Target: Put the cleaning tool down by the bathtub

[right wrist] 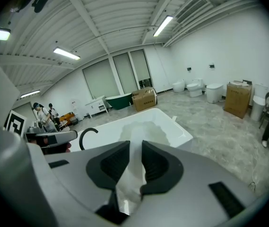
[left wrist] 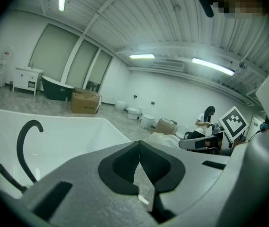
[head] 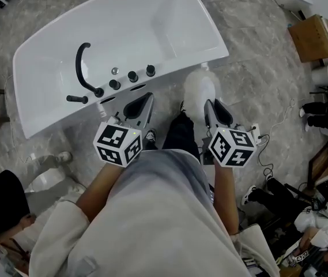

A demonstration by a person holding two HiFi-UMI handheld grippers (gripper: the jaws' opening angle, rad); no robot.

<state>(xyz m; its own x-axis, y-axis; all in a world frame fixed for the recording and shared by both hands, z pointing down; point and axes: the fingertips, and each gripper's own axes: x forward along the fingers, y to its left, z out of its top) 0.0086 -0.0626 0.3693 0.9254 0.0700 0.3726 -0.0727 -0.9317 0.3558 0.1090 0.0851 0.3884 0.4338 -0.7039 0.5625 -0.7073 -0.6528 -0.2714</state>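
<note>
- The bathtub (head: 152, 22) was white and lay slantwise across the head view from 9 o'clock to 1 o'clock, on a grey marbled floor (head: 256, 74).
- A black curved faucet (head: 82, 62) stood on the near ledge of the bathtub toward 10 o'clock. A row of dark knobs (head: 132, 75) ran from it toward 3 o'clock.
- The left gripper (head: 145, 100) pointed to 12 o'clock at that ledge, just short of the knobs. In its own view the left gripper (left wrist: 139, 148) had its dark pads meeting at the tips with nothing between them. The bathtub (left wrist: 68, 136) and faucet (left wrist: 23, 141) lay beyond at 10 o'clock.
- The person's light sleeves and grey top filled the head view from 5 to 7 o'clock.
- The right gripper (head: 212, 104) also pointed to 12 o'clock, level with the left gripper and apart from it.
- The cleaning tool (head: 201, 85), a white fluffy piece, stuck out ahead of the right gripper. It was just beside the outer wall of the bathtub and over the floor. Whether it touched the wall could not be told.
- In the right gripper view the right gripper (right wrist: 135, 148) was clamped on the cleaning tool (right wrist: 141, 129), which filled the gap between the pads. The bathtub (right wrist: 172, 126) lay behind it.
- A cardboard box (head: 313, 36) stood on the floor at 2 o'clock, well apart.
</note>
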